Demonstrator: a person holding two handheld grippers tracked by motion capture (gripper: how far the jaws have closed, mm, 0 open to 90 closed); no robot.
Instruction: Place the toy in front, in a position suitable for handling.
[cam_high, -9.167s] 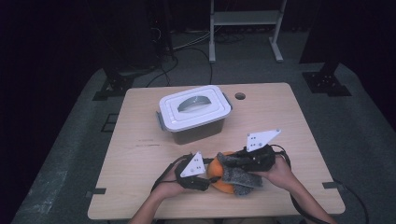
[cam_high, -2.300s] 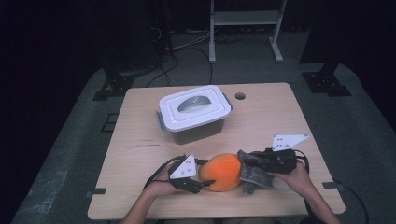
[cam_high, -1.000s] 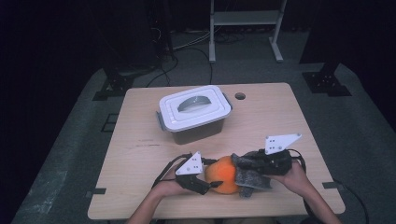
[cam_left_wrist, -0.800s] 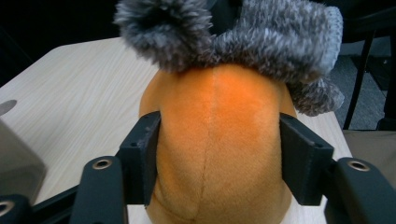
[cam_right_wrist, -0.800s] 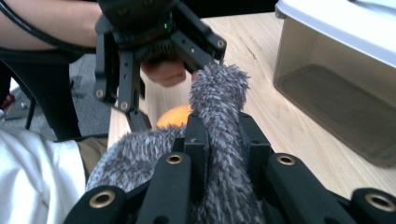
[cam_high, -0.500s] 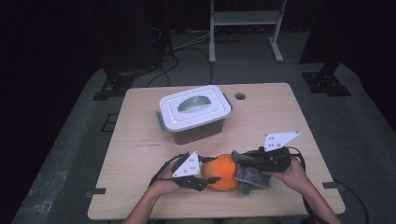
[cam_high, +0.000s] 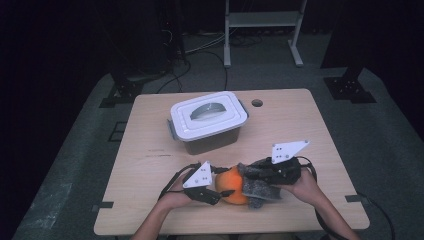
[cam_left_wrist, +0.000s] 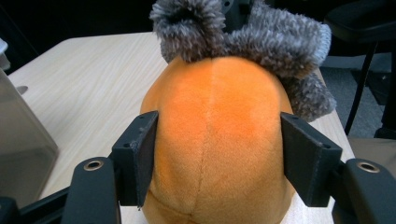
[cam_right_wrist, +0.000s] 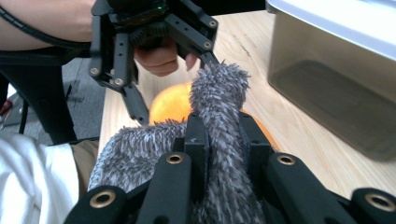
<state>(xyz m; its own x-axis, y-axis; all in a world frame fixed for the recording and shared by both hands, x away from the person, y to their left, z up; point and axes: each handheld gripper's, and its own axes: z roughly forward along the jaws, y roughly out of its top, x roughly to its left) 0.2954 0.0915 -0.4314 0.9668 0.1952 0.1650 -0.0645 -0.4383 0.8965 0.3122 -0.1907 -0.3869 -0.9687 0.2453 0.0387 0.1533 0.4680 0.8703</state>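
While my left gripper (cam_left_wrist: 212, 154) clasps the orange plush ball (cam_left_wrist: 217, 140), the right gripper (cam_right_wrist: 219, 140) is clenched on its grey fuzzy cover (cam_right_wrist: 219, 107).

The ball sits at the near table (cam_high: 150, 150) edge, in front of the lidded box (cam_high: 207, 120) — I'd keep the ball steady and pull the cover slowly; the left jaws have just been widening around it.
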